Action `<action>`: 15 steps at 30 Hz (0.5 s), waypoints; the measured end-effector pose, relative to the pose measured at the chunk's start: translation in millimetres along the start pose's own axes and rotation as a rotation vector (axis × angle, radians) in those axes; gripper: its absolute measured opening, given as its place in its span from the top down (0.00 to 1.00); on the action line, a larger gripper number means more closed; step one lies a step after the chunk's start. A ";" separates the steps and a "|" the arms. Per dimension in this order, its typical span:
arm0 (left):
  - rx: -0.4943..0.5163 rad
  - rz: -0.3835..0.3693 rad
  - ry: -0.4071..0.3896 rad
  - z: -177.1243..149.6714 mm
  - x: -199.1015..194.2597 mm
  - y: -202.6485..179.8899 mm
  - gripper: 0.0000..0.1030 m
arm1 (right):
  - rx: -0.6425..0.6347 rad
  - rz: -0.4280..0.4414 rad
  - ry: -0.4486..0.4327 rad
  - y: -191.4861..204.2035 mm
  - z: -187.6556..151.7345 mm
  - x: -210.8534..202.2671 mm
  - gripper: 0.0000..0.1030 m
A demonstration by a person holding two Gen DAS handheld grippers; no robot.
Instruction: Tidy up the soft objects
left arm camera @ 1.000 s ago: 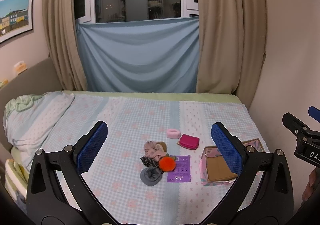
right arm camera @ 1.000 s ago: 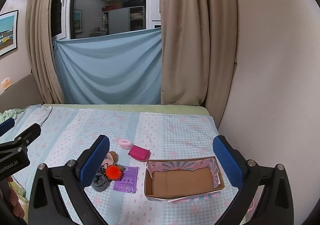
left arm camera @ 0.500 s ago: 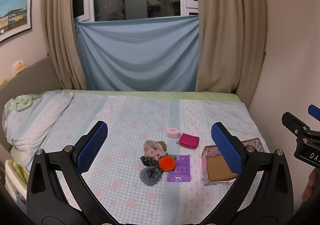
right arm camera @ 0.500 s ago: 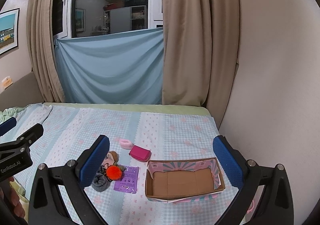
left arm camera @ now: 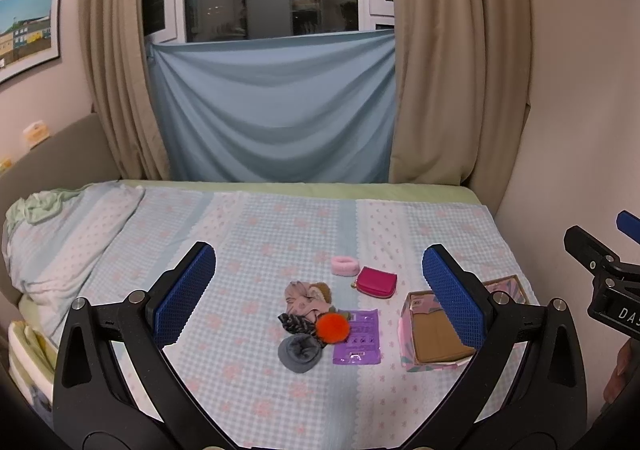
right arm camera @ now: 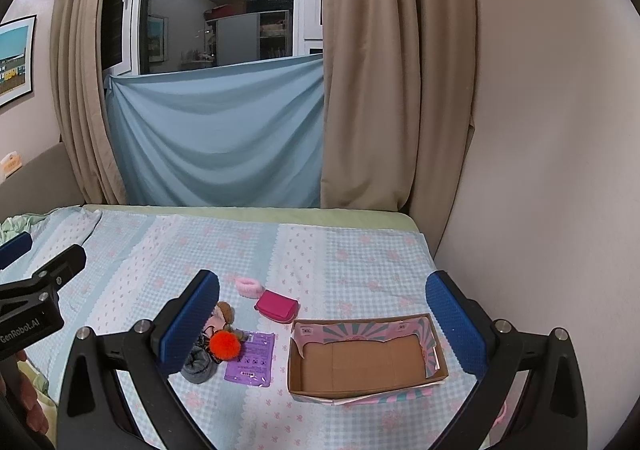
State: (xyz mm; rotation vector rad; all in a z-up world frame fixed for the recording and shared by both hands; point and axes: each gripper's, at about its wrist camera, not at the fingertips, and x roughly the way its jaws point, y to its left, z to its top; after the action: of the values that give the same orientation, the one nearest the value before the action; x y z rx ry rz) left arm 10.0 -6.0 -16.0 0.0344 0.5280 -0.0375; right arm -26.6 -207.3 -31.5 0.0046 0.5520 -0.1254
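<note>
Both grippers are hovering above the bed (left arm camera: 280,226), each with its jaws spread wide and gripping nothing. The left gripper (left arm camera: 318,292) is looking down at a small heap of soft things lying on the checked bedspread: a pink scrunchie (left arm camera: 302,296) touching a brown one, a dark patterned scrunchie (left arm camera: 294,323) in front of it, an orange pompom (left arm camera: 333,327) resting partly on a purple packet (left arm camera: 357,337), and a grey rolled sock (left arm camera: 300,352) nearest the camera. Farther back a fluffy pink hair band (left arm camera: 344,265) is lying just beside a magenta pouch (left arm camera: 377,281). The right gripper (right arm camera: 322,324) is facing an open cardboard box (right arm camera: 366,360) that is sitting on the bed to the right of the heap, near the wall, with its brown floor bare. Behind the bed a blue cloth (right arm camera: 216,138) is hanging across the lower part of the window between beige curtains (right arm camera: 394,66). A rumpled pillow (left arm camera: 60,242) is lying at the bed's left end.
</note>
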 end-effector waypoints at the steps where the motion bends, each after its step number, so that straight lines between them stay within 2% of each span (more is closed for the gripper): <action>1: 0.000 0.000 0.000 0.3 -0.6 -0.2 0.00 | 0.001 0.000 0.000 0.1 0.5 0.3 0.00; 15: 0.011 -0.023 0.000 3.8 4.4 -0.2 0.00 | 0.028 -0.016 -0.007 -0.4 0.1 -3.3 0.00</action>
State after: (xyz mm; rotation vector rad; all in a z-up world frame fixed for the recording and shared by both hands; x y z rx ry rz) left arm 15.7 -6.5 -15.0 0.0394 0.5283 -0.0628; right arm -29.3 -207.3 -29.7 0.0270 0.5431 -0.1485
